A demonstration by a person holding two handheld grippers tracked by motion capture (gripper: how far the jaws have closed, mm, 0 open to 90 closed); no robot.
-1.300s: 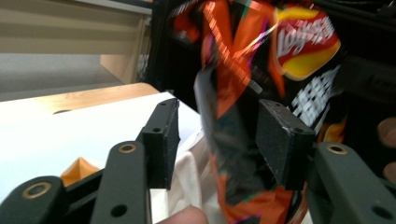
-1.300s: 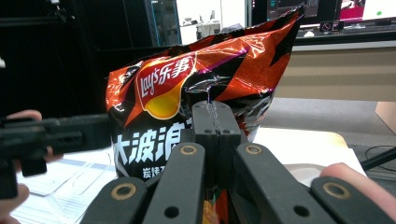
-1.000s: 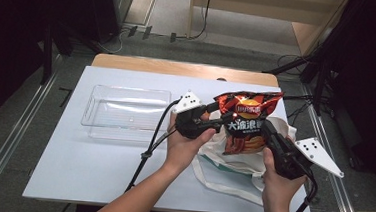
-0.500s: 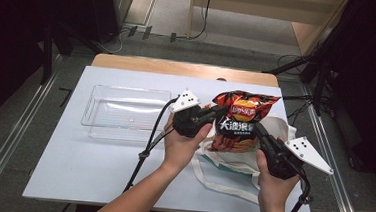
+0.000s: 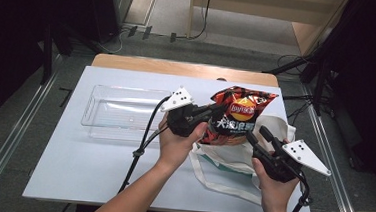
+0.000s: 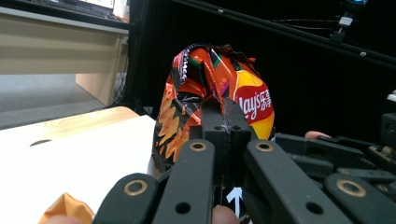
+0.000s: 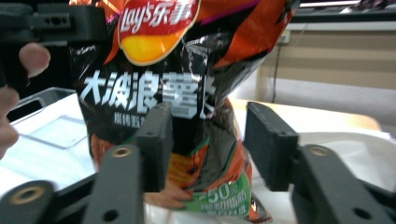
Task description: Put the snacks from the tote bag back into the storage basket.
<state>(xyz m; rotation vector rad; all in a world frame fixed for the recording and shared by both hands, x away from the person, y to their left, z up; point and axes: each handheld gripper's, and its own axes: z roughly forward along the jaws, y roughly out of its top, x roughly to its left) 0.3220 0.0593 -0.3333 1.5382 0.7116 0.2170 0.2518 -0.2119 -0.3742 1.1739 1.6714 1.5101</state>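
Observation:
A red and black Lay's chip bag [image 5: 240,117] stands upright above a white tote bag [image 5: 232,159] on the table. My left gripper [image 5: 214,110] is shut on the bag's left edge, and the foil [image 6: 210,79] is pinched flat between its jaws [image 6: 223,109]. My right gripper [image 5: 258,135] sits at the bag's lower right. Its jaws have just been opening and now stand apart [image 7: 208,140]. The bag's lower part [image 7: 177,93] lies between them with a gap at the right pad.
A clear plastic tray [image 5: 125,112] lies to the left of the bag, also seen behind it [image 7: 51,130]. The white table [image 5: 86,164] has free room at the front left. Cables trail from both grippers toward the near edge.
The left gripper's jaws closed onto the chip bag's left edge. The right gripper's jaws let go of the bag's lower part and opened. Both hands stayed about where they were.

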